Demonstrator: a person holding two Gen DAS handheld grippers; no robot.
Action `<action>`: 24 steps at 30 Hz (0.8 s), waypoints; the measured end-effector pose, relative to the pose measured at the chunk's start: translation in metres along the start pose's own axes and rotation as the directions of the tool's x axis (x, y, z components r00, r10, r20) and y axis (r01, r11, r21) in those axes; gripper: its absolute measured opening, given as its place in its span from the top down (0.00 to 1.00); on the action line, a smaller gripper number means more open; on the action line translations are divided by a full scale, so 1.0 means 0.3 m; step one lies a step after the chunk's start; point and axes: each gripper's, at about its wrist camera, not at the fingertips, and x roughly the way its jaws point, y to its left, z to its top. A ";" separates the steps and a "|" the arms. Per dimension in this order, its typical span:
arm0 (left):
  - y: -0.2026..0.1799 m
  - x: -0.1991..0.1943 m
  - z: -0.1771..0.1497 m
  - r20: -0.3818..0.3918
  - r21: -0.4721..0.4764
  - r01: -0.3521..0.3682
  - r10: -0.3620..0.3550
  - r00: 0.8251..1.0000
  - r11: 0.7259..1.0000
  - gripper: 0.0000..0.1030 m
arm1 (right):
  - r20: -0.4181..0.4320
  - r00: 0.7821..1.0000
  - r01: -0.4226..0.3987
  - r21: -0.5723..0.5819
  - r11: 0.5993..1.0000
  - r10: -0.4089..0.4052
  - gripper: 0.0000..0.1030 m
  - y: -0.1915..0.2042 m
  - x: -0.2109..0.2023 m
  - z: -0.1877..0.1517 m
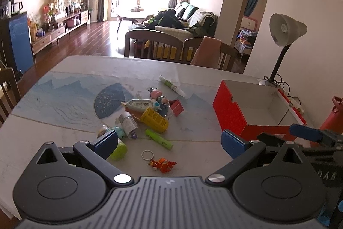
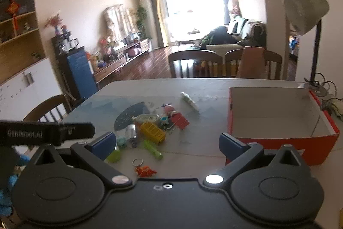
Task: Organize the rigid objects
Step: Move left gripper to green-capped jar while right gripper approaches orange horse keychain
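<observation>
Both the left gripper (image 1: 169, 141) and right gripper (image 2: 167, 143) hover with fingers spread wide and nothing between them, "GenRobot.AI" apparently printed, though blurred, on the black bar (image 2: 47, 133).

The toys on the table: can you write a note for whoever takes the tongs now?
Left tongs: open, holding nothing.
Right tongs: open, holding nothing.
Red box: on the table's right side, nothing visible inside.
The small things lie loose on the table, left of the box: yellow box, green marker, fish keychain, red clip, white pen.
Done: nothing sorted yet.
Left: probably move every piece into the box.
</observation>
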 end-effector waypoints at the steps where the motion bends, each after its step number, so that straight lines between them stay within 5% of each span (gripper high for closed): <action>1: 0.005 0.001 -0.001 -0.001 -0.010 0.002 -0.002 1.000 1.000 0.00 | -0.002 1.000 -0.011 -0.010 1.000 0.011 0.01 0.000 0.002 -0.002; 13: 0.053 0.053 -0.019 -0.007 -0.066 -0.073 0.072 0.997 0.995 0.00 | -0.069 0.992 -0.109 -0.114 0.988 0.101 0.01 0.005 0.039 -0.023; 24: 0.140 0.142 -0.017 -0.049 -0.066 -0.087 0.084 0.995 0.994 0.00 | -0.111 0.991 -0.091 -0.129 0.987 0.076 0.03 0.035 0.150 -0.028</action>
